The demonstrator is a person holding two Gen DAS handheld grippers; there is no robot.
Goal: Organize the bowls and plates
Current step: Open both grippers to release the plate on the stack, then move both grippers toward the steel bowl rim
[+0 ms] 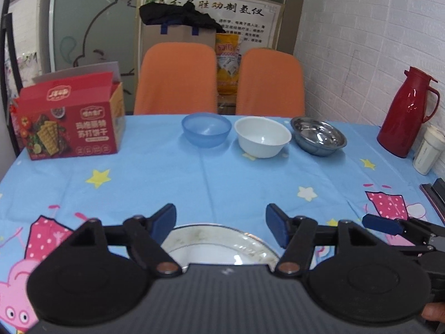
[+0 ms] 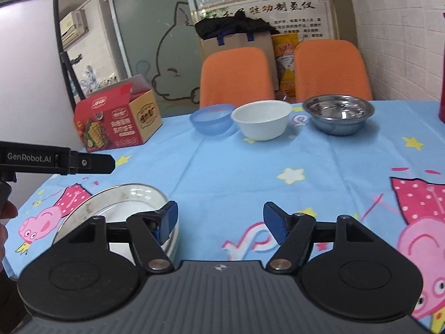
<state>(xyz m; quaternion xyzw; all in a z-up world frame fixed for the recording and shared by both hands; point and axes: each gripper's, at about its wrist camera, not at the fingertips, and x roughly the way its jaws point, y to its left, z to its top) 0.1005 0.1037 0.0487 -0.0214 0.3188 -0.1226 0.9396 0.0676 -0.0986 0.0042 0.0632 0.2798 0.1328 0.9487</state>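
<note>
The left gripper hung over the near edge of the worktop, its jaws apart with nothing between them; the plate lay on the cloth just below and behind the blue pads, not touched by them. The right gripper stood just to the right of that plate, jaws wide and empty, the left pad over the plate's rim in the picture; whether it touched could not be told. In the right wrist view the plate seemed to sit on another, though that was unclear. Far across the worktop three bowls stood in a row, close together: a blue bowl, a white bowl and a steel bowl. A red box stood at the far left, a red jug and a white cup at the far right. Two orange chairs faced the far edge
</note>
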